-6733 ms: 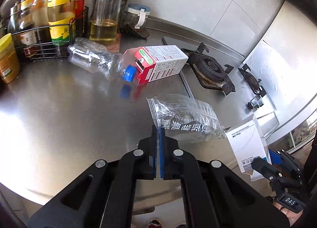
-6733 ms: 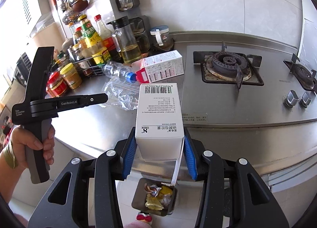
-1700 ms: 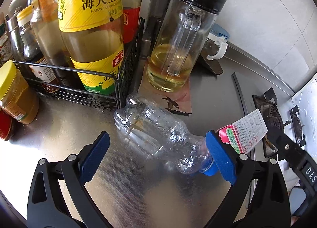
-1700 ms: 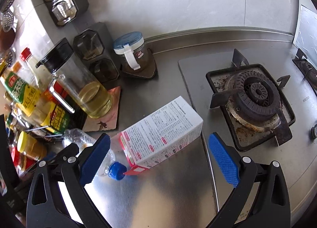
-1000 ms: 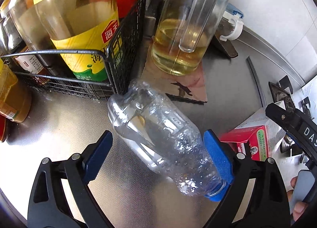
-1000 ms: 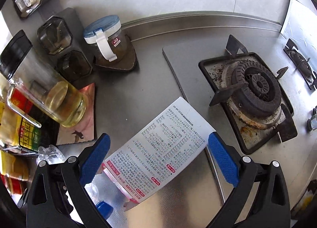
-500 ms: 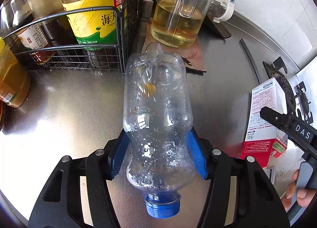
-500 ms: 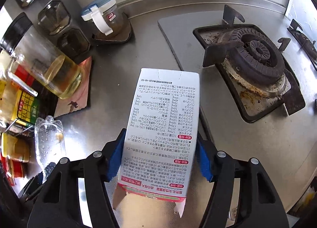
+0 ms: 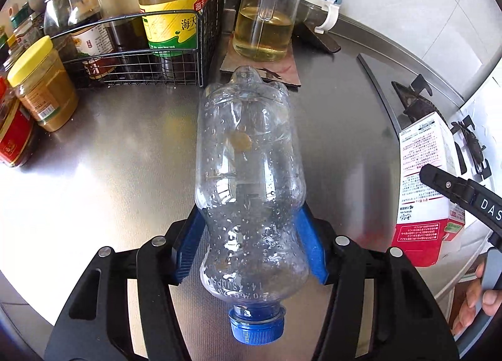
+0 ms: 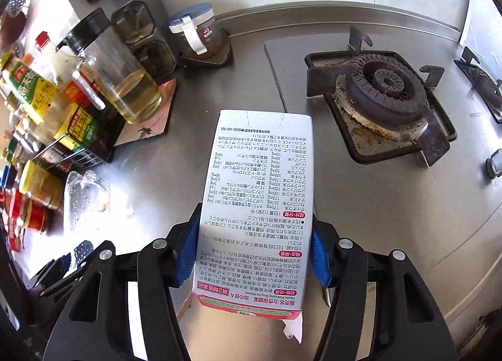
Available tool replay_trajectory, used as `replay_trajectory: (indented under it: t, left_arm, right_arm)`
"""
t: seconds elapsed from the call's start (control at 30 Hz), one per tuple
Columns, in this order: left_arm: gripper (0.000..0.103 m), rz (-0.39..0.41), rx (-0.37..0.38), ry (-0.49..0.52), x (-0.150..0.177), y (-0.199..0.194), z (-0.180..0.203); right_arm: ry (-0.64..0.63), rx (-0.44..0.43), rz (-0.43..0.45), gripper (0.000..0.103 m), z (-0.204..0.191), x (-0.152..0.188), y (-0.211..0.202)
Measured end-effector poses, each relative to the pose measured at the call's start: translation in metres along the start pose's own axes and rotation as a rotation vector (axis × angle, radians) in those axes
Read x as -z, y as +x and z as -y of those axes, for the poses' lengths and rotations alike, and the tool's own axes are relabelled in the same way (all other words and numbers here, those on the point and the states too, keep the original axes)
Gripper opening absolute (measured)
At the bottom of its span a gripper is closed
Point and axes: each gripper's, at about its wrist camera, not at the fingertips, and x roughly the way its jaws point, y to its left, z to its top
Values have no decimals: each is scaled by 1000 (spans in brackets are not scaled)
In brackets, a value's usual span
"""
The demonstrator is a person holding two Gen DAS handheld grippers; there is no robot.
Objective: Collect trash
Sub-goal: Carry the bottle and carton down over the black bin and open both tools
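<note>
My left gripper is shut on a clear empty plastic bottle with a blue cap. The cap points back toward the camera and the bottle is held above the steel counter. My right gripper is shut on a white and red medicine carton, lifted off the counter with its red end toward the camera. The carton also shows in the left wrist view, and the bottle shows in the right wrist view.
A wire rack of sauce bottles and jars stands at the back left. A glass oil jug sits on a mat behind the bottle. A gas burner lies to the right, with stove knobs near the counter edge.
Both grippers closed, the left on the bottle and the right on the carton, then lifted them and drew them back from the rack and jug.
</note>
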Motion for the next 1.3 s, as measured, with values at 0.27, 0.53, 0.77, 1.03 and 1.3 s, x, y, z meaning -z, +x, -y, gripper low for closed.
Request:
replay_trajectory:
  t: [0.27,0.53,0.77,1.03,1.3]
  left_arm:
    - [55,34,1,-2,66,-48,15]
    - [55,39,17,-7,148,-88,25]
    - [55,8,7,19,225,-103,29]
    - [55,-80,22,4,294,-73,26]
    - [55,-183,21,1,333,-3,14]
  right_arm:
    - [-59,-30,15,60,18,63,-48]
    - [-108,-65,-14,60,38,139,-84]
    - [-143,-96,-68,60,46,202,-98]
    - [-144,-82,-186,60,61,263,-69]
    - [-116,-67,-324,60,73,311,11]
